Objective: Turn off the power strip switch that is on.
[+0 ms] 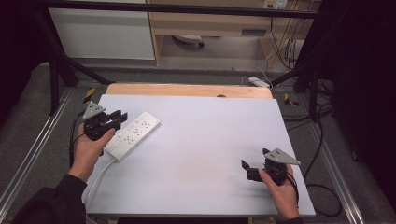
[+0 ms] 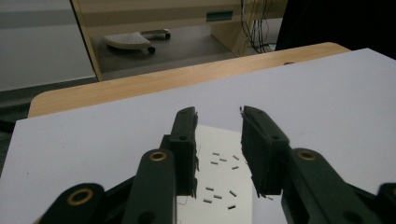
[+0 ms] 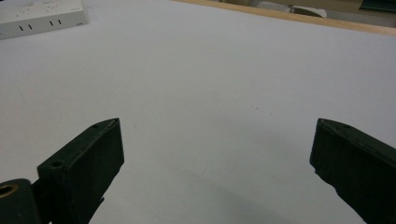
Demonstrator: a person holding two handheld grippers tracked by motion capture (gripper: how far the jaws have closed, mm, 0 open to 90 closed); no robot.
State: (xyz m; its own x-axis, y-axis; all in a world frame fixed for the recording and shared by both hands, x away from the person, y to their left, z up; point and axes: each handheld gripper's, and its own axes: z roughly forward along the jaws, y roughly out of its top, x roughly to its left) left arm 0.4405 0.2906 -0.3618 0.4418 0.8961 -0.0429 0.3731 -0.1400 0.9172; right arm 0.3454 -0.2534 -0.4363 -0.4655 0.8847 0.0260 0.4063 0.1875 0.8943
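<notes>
Left gripper (image 1: 116, 118): held in the person's left hand (image 1: 88, 147) at the near-left part of the table, just over the power strip; jaws pointing away from the person.
Left jaws: partly drawn in, with a clear gap between them; in the left gripper view (image 2: 218, 140) they stand either side of the strip's width, and I cannot tell whether the pads touch its sides.
Power strip (image 1: 132, 135): white, lying flat and slanted on the table; its middle sits directly under and between the left jaws, one end running on ahead of the tips, the other back beneath the hand.
Strip seen between jaws (image 2: 219, 179): socket slots show in the gap.
Strip cord (image 1: 98, 179): white, leaves the near end behind the left gripper, toward the table's front edge.
Right gripper (image 1: 254, 169): in the right hand (image 1: 282, 191), low over bare table (image 1: 201, 140); jaws spread wide, nothing between them (image 3: 217, 154).
Strip from right gripper: well apart, far ahead at the upper left corner of its view (image 3: 42, 18).
</notes>
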